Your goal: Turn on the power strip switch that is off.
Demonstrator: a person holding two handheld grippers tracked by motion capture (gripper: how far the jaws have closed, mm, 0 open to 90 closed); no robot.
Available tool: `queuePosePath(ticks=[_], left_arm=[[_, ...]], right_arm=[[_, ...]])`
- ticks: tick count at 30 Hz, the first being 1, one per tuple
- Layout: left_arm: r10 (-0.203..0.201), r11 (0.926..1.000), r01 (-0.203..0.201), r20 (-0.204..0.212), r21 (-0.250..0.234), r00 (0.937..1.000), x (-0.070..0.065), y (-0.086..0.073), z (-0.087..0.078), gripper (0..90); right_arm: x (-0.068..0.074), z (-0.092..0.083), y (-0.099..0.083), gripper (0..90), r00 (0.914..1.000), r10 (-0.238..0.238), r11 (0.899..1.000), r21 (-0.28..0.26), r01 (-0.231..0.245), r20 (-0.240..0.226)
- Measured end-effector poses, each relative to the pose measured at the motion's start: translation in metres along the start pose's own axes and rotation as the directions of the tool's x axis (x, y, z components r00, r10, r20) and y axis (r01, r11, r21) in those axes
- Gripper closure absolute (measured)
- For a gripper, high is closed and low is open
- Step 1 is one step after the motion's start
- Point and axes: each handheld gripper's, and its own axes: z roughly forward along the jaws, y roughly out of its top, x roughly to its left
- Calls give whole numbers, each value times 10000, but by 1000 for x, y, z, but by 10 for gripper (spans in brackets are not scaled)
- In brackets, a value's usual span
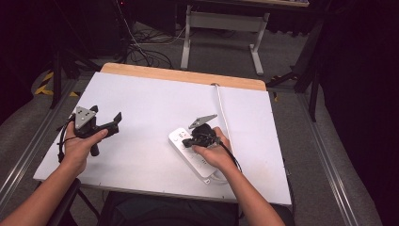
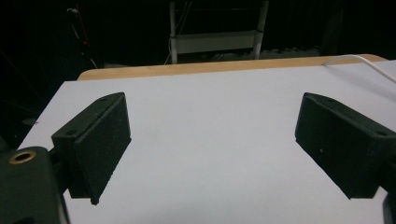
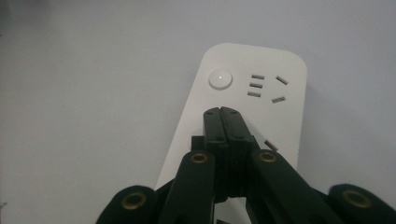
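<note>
Hovering over bare board on the left side, the left gripper (image 1: 106,126) has its jaws spread wide with nothing between them, well apart from anything else on the white table (image 1: 141,99). Moving right — the power strip (image 1: 190,150) lies near the table's middle-right, angled, with its white cord (image 1: 222,106) running off toward the far edge. The right gripper (image 3: 227,111) sits directly above it, jaws pressed flat together and holding nothing, tips pointing down at the strip's top face just short of the round button (image 3: 220,79).

Risks from here, as I read it: closed tips pushing down off-centre could skid on the smooth plastic — or shove the whole strip sideways, since nothing pins it and the left gripper is too far off to steady it. A miss could also land the tips on the socket slots (image 3: 267,87) beside the button. The cord might drag or tug the strip if it slides.

Writing: no brand or label can be read on the strip; any marks are too small to tell.
</note>
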Motion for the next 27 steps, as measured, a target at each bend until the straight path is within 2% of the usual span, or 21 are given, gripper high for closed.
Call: queuePosePath(ticks=[3,7,13,18,23,27], left_arm=[[10,10000,-10,57,8,10000,0,0,-1,111],[-33,10000,33,68,13,10000,0,0,0,111],[-15,10000,15,107,-24,9999,0,0,0,111],[-2,10000,2,84,-9,10000,1,0,0,111],[-30,10000,30,39,31,10000,0,0,0,111],[-78,10000,78,-16,29,10000,1,0,0,111]], right_arm=[[0,0,-1,900,10000,-41,9999,-122,41,-7],[-3,0,-3,900,9995,220,9994,-260,-226,-212],[1,0,-1,900,9997,44,9987,-508,-57,-241],[6,3,-1,900,9994,-75,9990,-434,61,-326],[11,6,1,900,9989,-423,9988,-228,428,198],[14,6,4,900,9979,-455,9990,47,453,457]])
